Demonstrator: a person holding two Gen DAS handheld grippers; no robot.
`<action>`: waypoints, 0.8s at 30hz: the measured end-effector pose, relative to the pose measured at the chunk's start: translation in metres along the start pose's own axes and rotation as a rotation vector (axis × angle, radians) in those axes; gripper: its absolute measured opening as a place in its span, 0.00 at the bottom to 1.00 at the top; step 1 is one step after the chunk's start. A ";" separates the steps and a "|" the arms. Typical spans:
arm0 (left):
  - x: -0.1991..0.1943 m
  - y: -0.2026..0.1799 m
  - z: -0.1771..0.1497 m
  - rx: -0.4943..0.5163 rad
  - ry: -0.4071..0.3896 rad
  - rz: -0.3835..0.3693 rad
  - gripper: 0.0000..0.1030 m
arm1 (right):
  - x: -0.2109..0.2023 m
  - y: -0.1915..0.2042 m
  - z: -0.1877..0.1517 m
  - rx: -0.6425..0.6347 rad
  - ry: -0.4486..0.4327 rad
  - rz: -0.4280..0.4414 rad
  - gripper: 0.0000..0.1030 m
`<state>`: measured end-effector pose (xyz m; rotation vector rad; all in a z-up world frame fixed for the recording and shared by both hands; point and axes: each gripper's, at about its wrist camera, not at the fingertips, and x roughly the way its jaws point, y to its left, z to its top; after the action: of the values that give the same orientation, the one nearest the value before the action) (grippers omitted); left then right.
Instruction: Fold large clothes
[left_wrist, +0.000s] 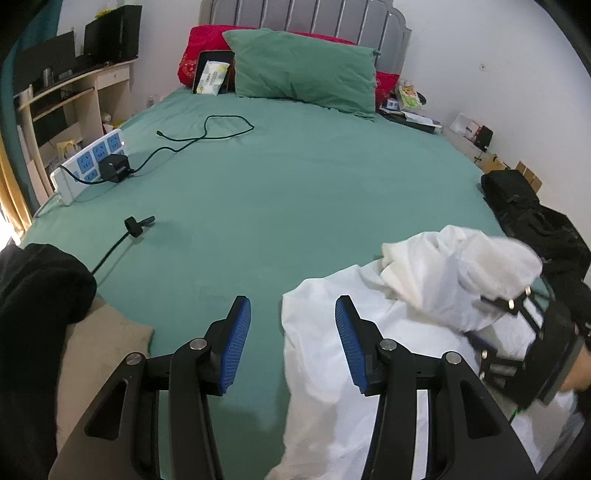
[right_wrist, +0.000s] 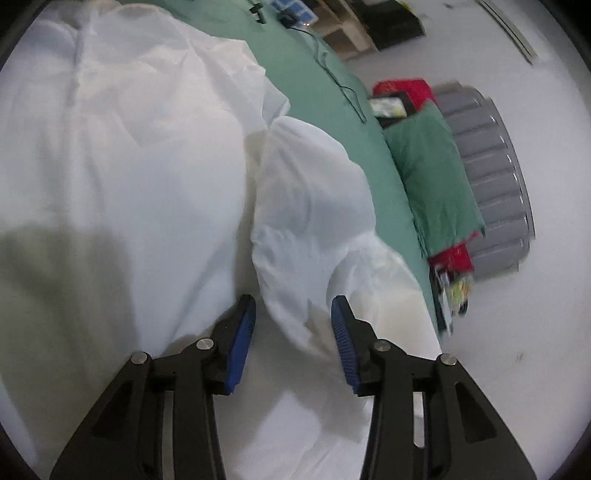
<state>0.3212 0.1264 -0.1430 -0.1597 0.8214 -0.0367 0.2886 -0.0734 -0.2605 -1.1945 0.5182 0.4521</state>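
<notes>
Fingers of my left gripper (left_wrist: 293, 341) stand about half open with nothing clamped; the edge of the one white garment (left_wrist: 332, 369) lies under the gap. My right gripper (right_wrist: 293, 341) is partly open too, a puffed fold of that garment (right_wrist: 147, 166) rising between its pads, and I cannot tell whether they touch it. The garment lies bunched on the near part of the green bed (left_wrist: 295, 177). Farther up the bed I count one green pillow (left_wrist: 303, 66), one power strip (left_wrist: 88, 162) and one black cable (left_wrist: 207, 133).
</notes>
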 end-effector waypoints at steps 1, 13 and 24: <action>0.000 -0.001 0.001 -0.003 0.001 -0.007 0.49 | -0.007 -0.001 -0.003 0.044 0.011 0.023 0.41; 0.007 -0.010 -0.004 0.016 0.023 -0.020 0.49 | -0.037 -0.099 -0.033 0.720 -0.062 0.270 0.41; 0.015 -0.008 -0.006 0.018 0.050 -0.028 0.49 | 0.076 -0.148 -0.008 0.903 0.051 0.328 0.41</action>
<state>0.3269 0.1167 -0.1565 -0.1539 0.8683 -0.0745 0.4353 -0.1219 -0.1970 -0.2515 0.8492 0.3938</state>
